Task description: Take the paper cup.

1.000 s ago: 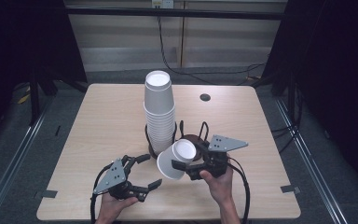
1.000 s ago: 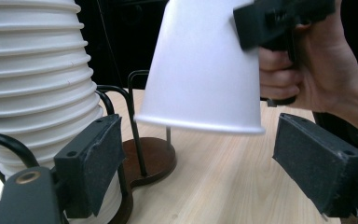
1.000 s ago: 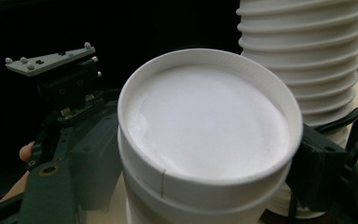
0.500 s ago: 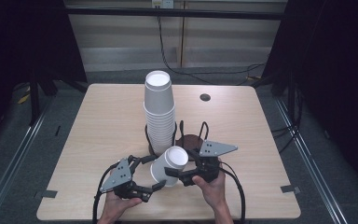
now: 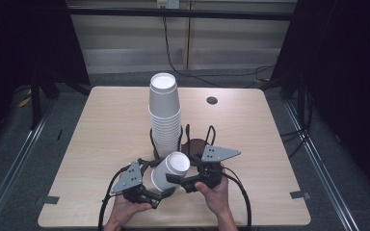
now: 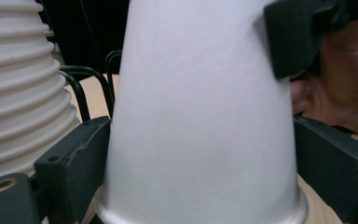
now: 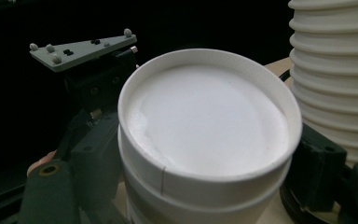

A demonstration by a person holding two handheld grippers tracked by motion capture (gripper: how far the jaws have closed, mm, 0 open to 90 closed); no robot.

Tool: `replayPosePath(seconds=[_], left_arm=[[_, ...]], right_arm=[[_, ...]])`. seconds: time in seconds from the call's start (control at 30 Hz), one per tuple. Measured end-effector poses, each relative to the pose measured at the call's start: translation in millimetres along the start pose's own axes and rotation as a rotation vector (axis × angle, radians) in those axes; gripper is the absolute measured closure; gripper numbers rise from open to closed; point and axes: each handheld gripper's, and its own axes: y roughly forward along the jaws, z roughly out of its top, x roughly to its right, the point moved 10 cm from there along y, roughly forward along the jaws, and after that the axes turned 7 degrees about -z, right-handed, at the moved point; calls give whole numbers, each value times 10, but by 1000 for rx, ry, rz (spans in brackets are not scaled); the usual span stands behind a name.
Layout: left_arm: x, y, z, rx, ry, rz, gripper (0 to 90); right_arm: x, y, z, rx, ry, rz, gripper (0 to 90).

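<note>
Two hand-held grippers meet over the near edge of a wooden table (image 5: 101, 125), both closed on the same white paper cup (image 5: 169, 169). The left gripper (image 5: 166, 193) clamps the cup's side wall; in the left gripper view its black jaws press the cup from both sides, with the cup's rolled rim at the bottom of that picture and its narrow end pointing away. The right gripper (image 5: 173, 179) holds the cup nearer its flat base; in the right gripper view the cup's closed base (image 7: 205, 126) faces the camera, seated between the two jaws. There a second rim edge shows just below the base, so this may be two nested cups; I cannot tell for sure. In the high view the cup is tilted, base up and toward the far side, lifted off the table between the two hands (image 5: 214, 192).

Just beyond the cup stands a tall stack of upside-down white cups (image 5: 165, 115), held in a black wire holder (image 5: 197, 139). The held cup is close to the foot of the stack. A small dark round hole (image 5: 212, 100) sits near the table's far edge.
</note>
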Motion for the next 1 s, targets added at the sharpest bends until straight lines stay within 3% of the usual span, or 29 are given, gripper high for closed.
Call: replayPosePath(seconds=[0.17, 0.23, 0.27, 0.43, 0.77, 0.87, 1.0], left_arm=[[-11, 29, -4, 2, -6, -11, 63], [-26, 47, -1, 5, -9, 7, 60], [-18, 58, 0, 6, -11, -11, 59], [-28, 64, 17, 21, -20, -21, 60], [-36, 43, -41, -31, -3, -22, 142], [-32, 41, -53, -39, -12, -34, 149], [-46, 12, -53, -44, -11, -30, 152]], right_arm=[[18, 8, 23, 0, 5, 1, 223], [20, 7, 27, -1, 2, -2, 223], [19, 8, 35, 1, -1, -2, 223], [10, 30, 66, 11, 0, 6, 223], [-1, 54, 41, 8, -4, 6, 200], [5, 40, 20, 1, 5, 13, 143], [22, -24, 8, 7, 7, 9, 130]])
